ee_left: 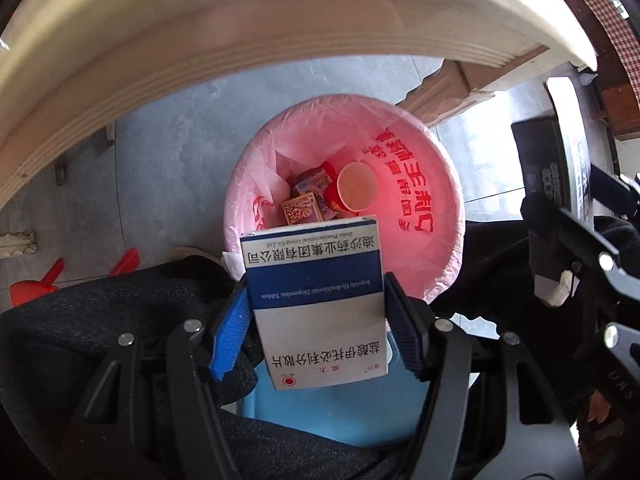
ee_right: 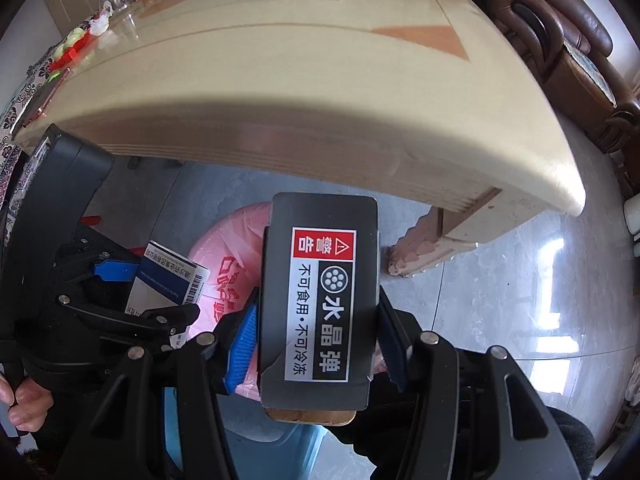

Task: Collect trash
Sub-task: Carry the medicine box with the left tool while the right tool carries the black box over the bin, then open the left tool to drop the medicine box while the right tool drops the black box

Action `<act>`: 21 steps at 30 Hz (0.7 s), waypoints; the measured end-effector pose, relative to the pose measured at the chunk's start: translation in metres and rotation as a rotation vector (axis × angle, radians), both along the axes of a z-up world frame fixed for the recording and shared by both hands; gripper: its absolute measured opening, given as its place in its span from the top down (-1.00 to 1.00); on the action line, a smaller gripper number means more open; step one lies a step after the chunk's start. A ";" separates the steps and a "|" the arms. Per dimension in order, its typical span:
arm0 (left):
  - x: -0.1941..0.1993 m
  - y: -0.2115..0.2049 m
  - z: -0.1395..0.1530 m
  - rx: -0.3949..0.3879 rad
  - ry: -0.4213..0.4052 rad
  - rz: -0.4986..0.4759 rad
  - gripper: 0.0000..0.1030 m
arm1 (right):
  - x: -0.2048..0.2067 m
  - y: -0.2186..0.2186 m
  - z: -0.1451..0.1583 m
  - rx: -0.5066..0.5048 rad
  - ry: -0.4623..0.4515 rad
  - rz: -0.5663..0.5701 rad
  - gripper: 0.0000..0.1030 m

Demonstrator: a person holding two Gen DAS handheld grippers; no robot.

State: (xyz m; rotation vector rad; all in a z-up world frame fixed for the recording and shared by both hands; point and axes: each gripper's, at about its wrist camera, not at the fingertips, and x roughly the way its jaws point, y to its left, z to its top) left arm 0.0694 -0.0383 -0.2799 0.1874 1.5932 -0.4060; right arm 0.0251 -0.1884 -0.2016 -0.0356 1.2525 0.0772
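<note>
I see grey tile floor (ee_right: 500, 280), glossy, bright window glare on it. Cream table (ee_right: 320, 92) overhangs my view, orange inlay on top, carved leg (ee_right: 424, 246) at corner. Brown leather sofa (ee_right: 560, 32) behind table. Blue stool (ee_left: 340, 416) below.

My left wrist camera looked almost straight down along its tongs (ee_left: 316, 320) into the pink-lined bin (ee_left: 440, 216) on the floor, close above it, with the desk (ee_left: 200, 40) edge arching overhead. My right wrist camera sat beside it, tilted steeply down yet catching the desk (ee_right: 280, 80) top. Both views shared the bin (ee_right: 224, 248), the desk edge, the grey floor (ee_right: 500, 280) and each other's tongs.
</note>
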 end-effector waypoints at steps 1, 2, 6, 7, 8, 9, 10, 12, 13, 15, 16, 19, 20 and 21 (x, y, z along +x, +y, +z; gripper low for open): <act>0.001 -0.001 -0.007 0.005 0.008 0.004 -0.22 | 0.001 -0.002 -0.008 0.001 0.012 -0.010 -0.02; 0.000 -0.003 -0.012 0.015 0.013 0.005 -0.22 | 0.002 -0.004 -0.016 0.006 0.025 -0.020 -0.02; 0.003 -0.007 -0.036 0.024 0.065 0.010 -0.22 | 0.007 -0.012 -0.045 0.008 0.069 -0.048 -0.02; 0.005 -0.007 -0.042 0.021 0.083 0.018 -0.22 | 0.010 -0.013 -0.052 0.010 0.080 -0.052 -0.02; 0.007 -0.007 -0.046 0.021 0.095 0.026 -0.22 | 0.012 -0.015 -0.059 0.014 0.091 -0.059 -0.02; 0.009 -0.008 -0.052 0.022 0.104 0.034 -0.22 | 0.013 -0.017 -0.067 0.017 0.102 -0.065 -0.02; 0.010 -0.008 -0.057 0.024 0.114 0.039 -0.22 | 0.015 -0.018 -0.074 0.016 0.114 -0.070 -0.02; 0.013 -0.008 -0.068 0.031 0.134 0.048 -0.22 | 0.018 -0.020 -0.090 0.014 0.140 -0.075 -0.02; 0.014 -0.007 -0.072 0.034 0.143 0.051 -0.22 | 0.018 -0.019 -0.097 0.022 0.154 -0.077 -0.02; 0.016 -0.008 -0.082 0.039 0.164 0.053 -0.22 | 0.019 -0.020 -0.109 0.036 0.181 -0.081 -0.02; 0.018 -0.009 -0.086 0.038 0.177 0.055 -0.22 | 0.019 -0.018 -0.112 0.039 0.191 -0.080 -0.02; 0.021 -0.010 -0.096 0.013 0.221 0.060 -0.22 | 0.023 -0.019 -0.121 0.054 0.214 -0.079 -0.02; 0.023 -0.011 -0.098 0.013 0.226 0.060 -0.22 | 0.024 -0.020 -0.124 0.059 0.219 -0.079 -0.02; 0.024 -0.012 -0.101 0.015 0.229 0.057 -0.22 | 0.026 -0.022 -0.127 0.062 0.224 -0.078 -0.02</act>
